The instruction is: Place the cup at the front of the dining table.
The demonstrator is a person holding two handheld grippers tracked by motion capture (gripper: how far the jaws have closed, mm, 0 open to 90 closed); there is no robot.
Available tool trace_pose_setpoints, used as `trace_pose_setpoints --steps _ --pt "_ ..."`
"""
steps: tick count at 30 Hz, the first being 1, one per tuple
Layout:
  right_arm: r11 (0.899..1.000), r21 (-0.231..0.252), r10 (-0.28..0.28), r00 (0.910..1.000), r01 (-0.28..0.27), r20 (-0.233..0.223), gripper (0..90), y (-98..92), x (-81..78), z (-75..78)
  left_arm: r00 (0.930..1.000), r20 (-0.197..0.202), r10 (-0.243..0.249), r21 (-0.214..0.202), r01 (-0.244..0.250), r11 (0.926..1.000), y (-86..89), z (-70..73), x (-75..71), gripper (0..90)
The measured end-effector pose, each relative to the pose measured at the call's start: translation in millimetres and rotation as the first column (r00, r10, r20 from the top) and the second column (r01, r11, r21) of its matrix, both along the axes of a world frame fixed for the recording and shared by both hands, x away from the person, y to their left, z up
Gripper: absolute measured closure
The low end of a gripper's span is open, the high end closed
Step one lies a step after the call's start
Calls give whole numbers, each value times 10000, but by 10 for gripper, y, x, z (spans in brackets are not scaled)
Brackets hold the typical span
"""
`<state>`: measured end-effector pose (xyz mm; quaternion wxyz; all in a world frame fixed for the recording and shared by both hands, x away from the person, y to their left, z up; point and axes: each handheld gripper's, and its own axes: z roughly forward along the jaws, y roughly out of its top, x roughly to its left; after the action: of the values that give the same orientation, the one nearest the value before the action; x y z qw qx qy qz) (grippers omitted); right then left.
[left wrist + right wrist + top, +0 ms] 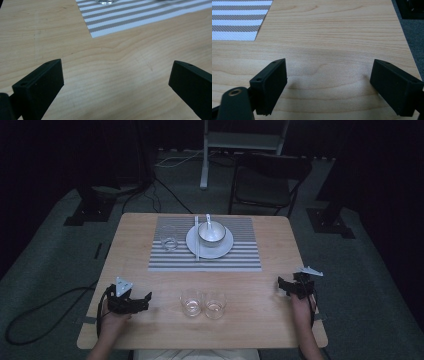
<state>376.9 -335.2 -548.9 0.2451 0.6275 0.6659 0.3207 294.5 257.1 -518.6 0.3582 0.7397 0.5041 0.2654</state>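
Jaws of both the left gripper (141,301) and right gripper (283,285) gape over grained wooden table (260,320), beside two clear round glasses (202,303).

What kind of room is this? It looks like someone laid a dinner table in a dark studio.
Probably a recording studio or lab, not a dining room. A small wooden table carries a mock place setting on a striped placemat, black curtains surround it, cables trail across the carpet, and a person holds a claw in each hand.

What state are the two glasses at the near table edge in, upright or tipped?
Upright. In the high view the left glass and the right glass both stand on their bases, round rims facing up, side by side between the open grippers.
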Motion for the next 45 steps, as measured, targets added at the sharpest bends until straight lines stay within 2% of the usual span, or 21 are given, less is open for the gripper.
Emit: trace_pose_setpoints --steps 9,16,19,22,31,35,45 --pt "10000 15 -5 10000 5 -13 135 1 -2 2 9999 -23 147 -308 -148 9994 81 -22 -165 4" --pt "10000 13 -7 10000 7 -10 135 3 -5 2 9989 -26 467 -180 -468 9987 176 -60 -297 3" --pt "10000 6 -13 10000 13 -10 135 5 -6 2 9986 -70 530 -268 -532 9982 221 -57 -347 3" --pt "10000 11 -14 10000 14 -3 135 6 -8 3 9981 -83 608 -124 -609 9981 261 -70 -395 4" --pt "10000 -19 -3 10000 3 2 135 9 -10 2 9958 -141 902 -173 -905 9957 355 -98 -504 3" --pt "10000 -18 5 10000 -5 6 135 9 -10 2 9931 -139 1161 -48 -1162 9932 433 -114 -562 3" --pt "10000 -25 5 10000 -5 1 135 11 -11 2 9865 -180 1627 -72 -1629 9866 591 -126 -626 4"
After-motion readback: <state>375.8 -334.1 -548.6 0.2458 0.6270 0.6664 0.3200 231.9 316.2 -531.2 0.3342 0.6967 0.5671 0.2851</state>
